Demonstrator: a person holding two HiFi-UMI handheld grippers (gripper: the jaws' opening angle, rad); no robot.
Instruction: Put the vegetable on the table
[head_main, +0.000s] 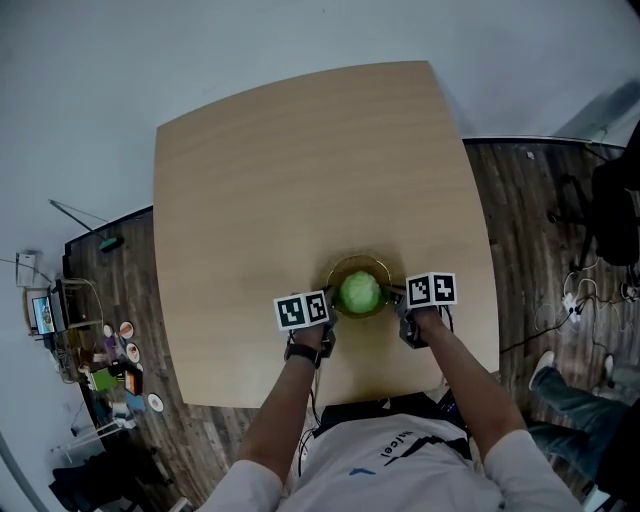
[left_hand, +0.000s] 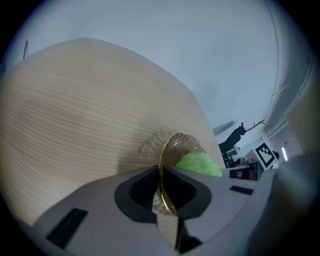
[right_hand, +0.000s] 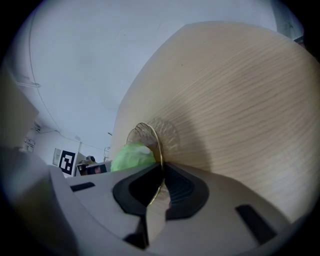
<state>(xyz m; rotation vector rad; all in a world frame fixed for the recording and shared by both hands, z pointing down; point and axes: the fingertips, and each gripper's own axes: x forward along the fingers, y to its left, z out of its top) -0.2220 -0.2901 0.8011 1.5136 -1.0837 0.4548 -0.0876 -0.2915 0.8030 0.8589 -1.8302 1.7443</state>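
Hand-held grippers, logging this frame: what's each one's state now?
Left hand-held gripper: shut on the gold-rimmed clear glass plate.
Right hand-held gripper: shut on that plate's opposite rim.

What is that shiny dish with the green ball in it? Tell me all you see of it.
The dish is a round bowl of clear ribbed glass with a gold rim. It is over the wooden table, by its near edge, holding a green vegetable. The left gripper and right gripper each clamp its rim on opposite sides.
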